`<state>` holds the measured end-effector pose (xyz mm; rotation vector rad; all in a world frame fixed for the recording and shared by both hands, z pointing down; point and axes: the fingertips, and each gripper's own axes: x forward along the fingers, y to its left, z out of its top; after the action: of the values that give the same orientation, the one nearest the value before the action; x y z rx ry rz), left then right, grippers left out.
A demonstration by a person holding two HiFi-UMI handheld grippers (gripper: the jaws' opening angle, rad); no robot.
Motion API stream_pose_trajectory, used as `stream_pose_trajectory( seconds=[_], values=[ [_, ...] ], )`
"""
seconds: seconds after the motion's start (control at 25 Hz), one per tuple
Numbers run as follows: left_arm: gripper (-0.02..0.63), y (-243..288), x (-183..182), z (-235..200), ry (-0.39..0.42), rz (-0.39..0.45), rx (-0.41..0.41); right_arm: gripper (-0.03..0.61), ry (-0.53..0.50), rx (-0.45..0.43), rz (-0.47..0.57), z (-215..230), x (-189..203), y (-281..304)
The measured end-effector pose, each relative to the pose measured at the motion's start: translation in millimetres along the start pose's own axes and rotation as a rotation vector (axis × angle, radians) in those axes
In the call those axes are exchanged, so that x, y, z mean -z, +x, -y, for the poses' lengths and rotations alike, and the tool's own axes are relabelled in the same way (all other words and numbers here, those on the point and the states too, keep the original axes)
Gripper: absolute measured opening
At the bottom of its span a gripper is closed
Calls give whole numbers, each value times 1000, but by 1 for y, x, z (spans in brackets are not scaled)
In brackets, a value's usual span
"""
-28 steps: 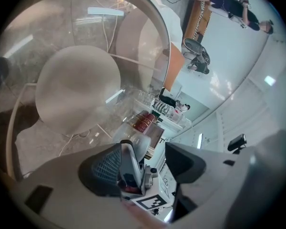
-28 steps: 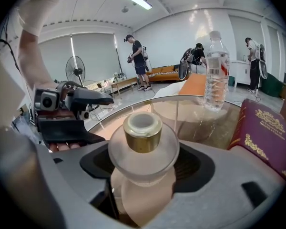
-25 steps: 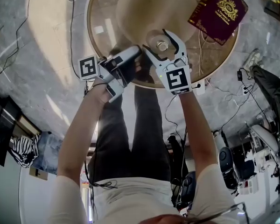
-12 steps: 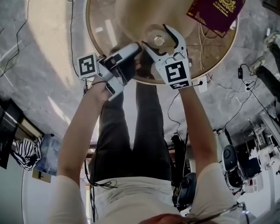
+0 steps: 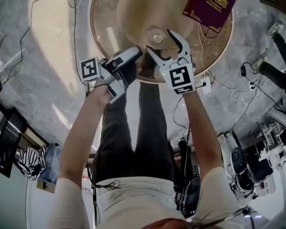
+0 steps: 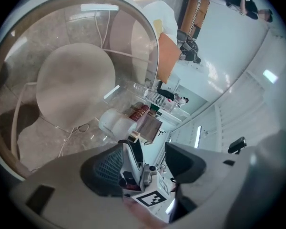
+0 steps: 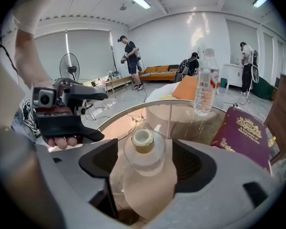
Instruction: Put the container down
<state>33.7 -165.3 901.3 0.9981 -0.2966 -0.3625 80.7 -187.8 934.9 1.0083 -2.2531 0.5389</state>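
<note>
A small clear container point(image 5: 157, 37) with a yellowish middle stands on the round glass table point(image 5: 93, 27). My right gripper point(image 5: 158, 42) is open around it, a gap showing on each side between the pads and the container point(image 7: 143, 149). Its jaws have just been opening, with the container still between them. The right gripper point(image 7: 144, 165) tilts downward over the table's near edge. My left gripper point(image 5: 136, 56) hovers just left of it, level, open and with nothing in it; it shows as the left gripper point(image 7: 103, 117) in the right gripper view.
A maroon booklet point(image 5: 209, 4) lies at the table's far right, and a water bottle point(image 7: 205, 82) stands beyond the container. Cables and a power strip point(image 5: 205, 85) lie on the floor to the right. People stand far off in the room.
The right gripper has drawn back slightly from the container, which stays on the glass. The left gripper has hardly shifted. The head view has swung a little.
</note>
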Motion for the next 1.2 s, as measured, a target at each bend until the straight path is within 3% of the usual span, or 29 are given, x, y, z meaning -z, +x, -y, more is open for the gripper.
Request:
stream_pose_trajectory(
  seconds=[0.28,0.64,0.8,1.2],
  values=[
    [261,7,27,54,65,-59,8,304,49,82,4,5,-33,-47],
    [165,-5,96,150,144,-166,4,194,104,210,18,2,-112,-144],
    [110,-22,138,206,180,-211,-8,132,144,238,40,-19,-158,-201],
    [37,-53,222,306,304,-314,0,75,195,291,132,-73,-241,-305]
  ],
)
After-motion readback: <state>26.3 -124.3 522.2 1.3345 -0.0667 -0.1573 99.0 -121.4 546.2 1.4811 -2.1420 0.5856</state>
